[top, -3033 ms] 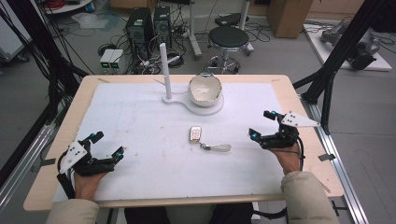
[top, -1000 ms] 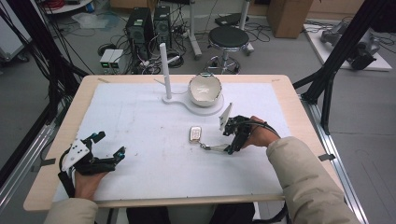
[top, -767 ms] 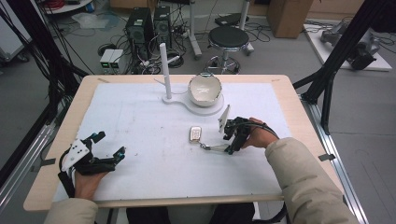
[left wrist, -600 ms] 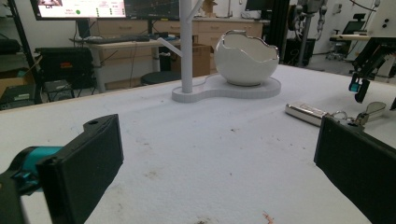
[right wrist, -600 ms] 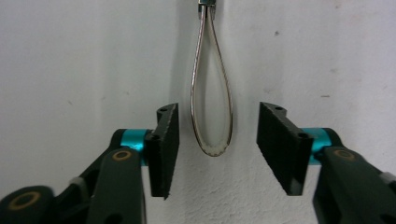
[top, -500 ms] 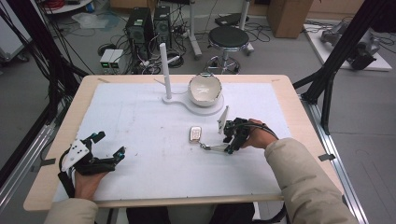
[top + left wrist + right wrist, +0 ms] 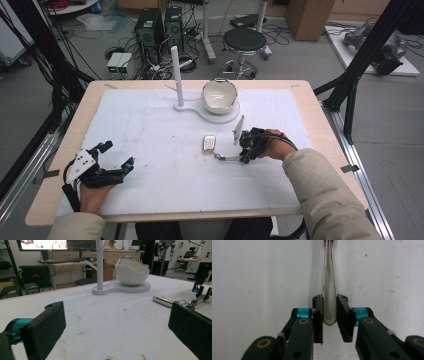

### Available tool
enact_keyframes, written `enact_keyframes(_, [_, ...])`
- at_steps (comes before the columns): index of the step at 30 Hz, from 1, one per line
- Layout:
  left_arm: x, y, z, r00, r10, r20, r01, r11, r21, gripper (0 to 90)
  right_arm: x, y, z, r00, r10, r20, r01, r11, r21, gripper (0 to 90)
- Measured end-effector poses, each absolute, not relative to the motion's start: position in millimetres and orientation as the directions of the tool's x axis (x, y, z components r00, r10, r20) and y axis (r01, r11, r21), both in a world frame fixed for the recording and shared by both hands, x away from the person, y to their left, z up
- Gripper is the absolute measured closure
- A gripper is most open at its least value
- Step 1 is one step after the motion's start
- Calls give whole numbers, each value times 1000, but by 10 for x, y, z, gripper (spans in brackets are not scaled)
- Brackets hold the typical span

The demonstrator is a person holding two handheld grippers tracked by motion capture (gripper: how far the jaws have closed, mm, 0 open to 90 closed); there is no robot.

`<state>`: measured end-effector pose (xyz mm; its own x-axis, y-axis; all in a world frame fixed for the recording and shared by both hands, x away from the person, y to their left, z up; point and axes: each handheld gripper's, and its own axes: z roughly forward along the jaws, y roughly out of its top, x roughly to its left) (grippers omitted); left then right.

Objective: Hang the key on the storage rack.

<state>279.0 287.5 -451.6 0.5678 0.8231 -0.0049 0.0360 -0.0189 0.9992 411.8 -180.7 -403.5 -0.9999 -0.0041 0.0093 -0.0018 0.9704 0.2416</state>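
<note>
A silver key fob (image 7: 209, 143) lies flat on the white mat (image 7: 150, 130), with a pale strap (image 7: 229, 158) trailing from its ring toward the right. My right gripper (image 7: 243, 154) reaches in from the right, and its jaws have just been closing on the strap's free end. In the right gripper view the strap (image 7: 329, 290) stands on edge, squeezed between both pads of that gripper (image 7: 329, 317). My left gripper (image 7: 118, 154) rests open at the mat's near left, far from the fob. In the left gripper view its jaws (image 7: 117, 327) stand wide with nothing between them; the fob (image 7: 165, 300) lies ahead right.
A white egg-shaped bowl (image 7: 219, 95) sits on a white base with an upright post (image 7: 176, 75) at the back middle of the table. The wooden table edge (image 7: 320, 125) runs close on the right. Bare mat lies between the two hands.
Three seconds ago the right gripper rested at the table's right side; it has since come in to the strap beside the fob. Over the last second both hands have held still.
</note>
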Motion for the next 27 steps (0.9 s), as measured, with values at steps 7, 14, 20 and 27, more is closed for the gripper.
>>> enact_keyframes(7, [2792,2875,-4515,565,825,-10,39,-15,999,18,4100,-1814,-4024,-1000,0,4,1,970,245,830])
enact_keyframes(14, [2792,2872,-4514,559,829,-8,39,-17,999,18,4080,-1817,-3997,-999,47,14,49,965,259,846])
enact_keyframes(20, [2803,2879,-4511,552,833,-22,52,-8,999,18,4063,-1832,-3910,-993,118,14,117,944,309,858])
enact_keyframes(27, [2841,2895,-4481,564,826,-1,71,-47,996,17,4012,-1878,-3752,-992,128,9,122,918,378,862])
